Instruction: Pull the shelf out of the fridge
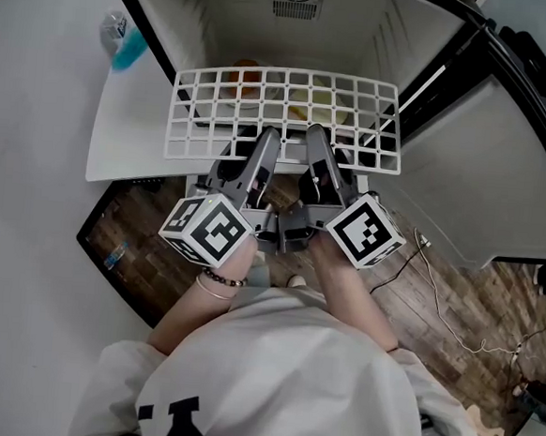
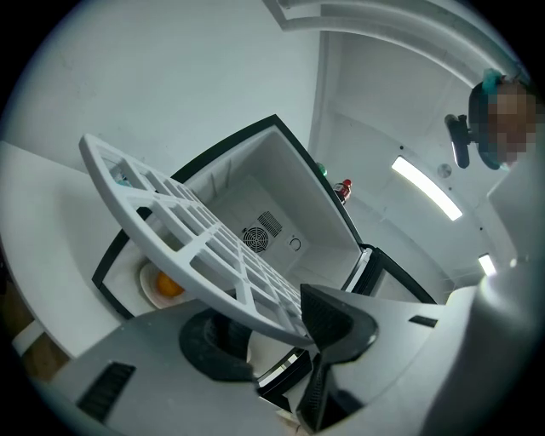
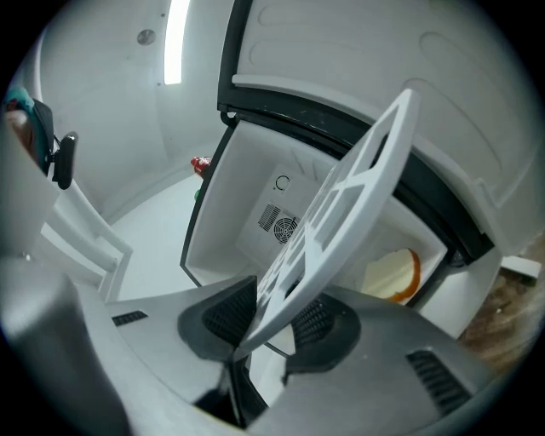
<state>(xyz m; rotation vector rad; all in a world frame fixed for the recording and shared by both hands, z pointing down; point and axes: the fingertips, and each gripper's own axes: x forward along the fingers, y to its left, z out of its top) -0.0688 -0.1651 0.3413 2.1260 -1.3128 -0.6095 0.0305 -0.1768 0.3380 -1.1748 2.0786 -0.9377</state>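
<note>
- Left gripper [image 2: 277,332] clamped on the shelf's [image 2: 145,228] front rail; right gripper [image 3: 272,324] clamped beside it.
- Shelf sticks out of the open fridge [image 1: 223,16], over a plate [image 2: 146,289] of orange food.
- Head view alone: cable [image 1: 437,291] on wood floor [image 1: 492,310].
- Shirt print [image 1: 182,420] cropped, unreadable.

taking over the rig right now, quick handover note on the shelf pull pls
Left gripper: jaws shut on the front edge of the shelf.
Right gripper: jaws shut on the same edge, close beside the left.
Shelf: held roughly level and mostly out of the fridge; its rear edge looks about at the opening. The door is open.
Done: shelf gripped and drawn out most of the way.
Left: pull it fully clear, probably keeping both sides even.
</note>
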